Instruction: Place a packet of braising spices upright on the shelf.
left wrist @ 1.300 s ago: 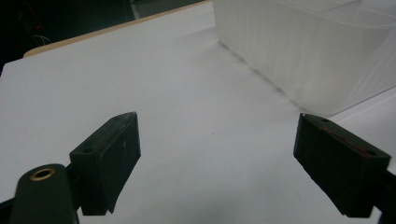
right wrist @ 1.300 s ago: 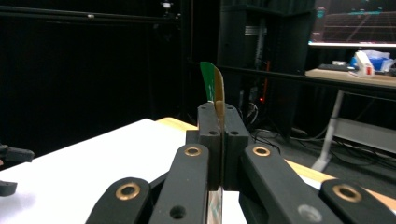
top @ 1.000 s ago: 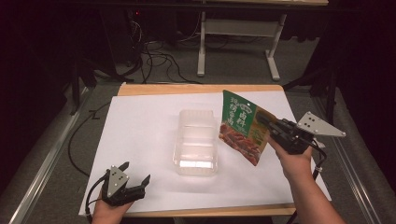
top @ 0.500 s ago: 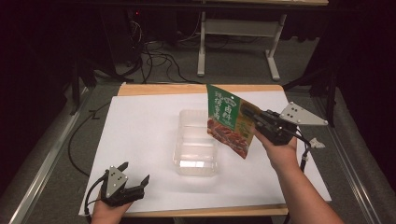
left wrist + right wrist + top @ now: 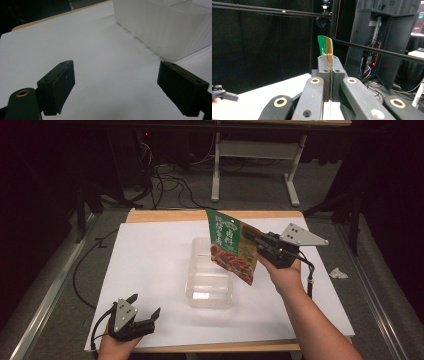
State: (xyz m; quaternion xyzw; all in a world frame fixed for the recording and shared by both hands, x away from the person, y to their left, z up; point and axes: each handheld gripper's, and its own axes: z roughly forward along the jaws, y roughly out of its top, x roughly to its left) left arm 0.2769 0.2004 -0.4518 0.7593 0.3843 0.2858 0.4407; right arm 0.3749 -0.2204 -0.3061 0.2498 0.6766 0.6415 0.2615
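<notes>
A green snack pouch [image 5: 231,245] with a food picture hangs in the air over the right side of a clear plastic container [image 5: 210,272] on the white table sheet. My right gripper [image 5: 252,238] is shut on the pouch's right edge. Along the right gripper's jaws the pouch [image 5: 326,48] shows edge-on, pinched between the two pads. My left gripper [image 5: 144,306] rests near the table's front left corner, open, with nothing between its fingers [image 5: 59,83]. The container's wall [image 5: 160,27] lies ahead of it to the right.
A crumpled white scrap [image 5: 338,273] lies off the table's right edge. The white sheet [image 5: 155,255] covers the wooden table. Table legs and cables stand on the floor beyond the far edge.
My right hand has carried the pouch leftward, from beside the container to over its right side. The left gripper has stayed where it was.
</notes>
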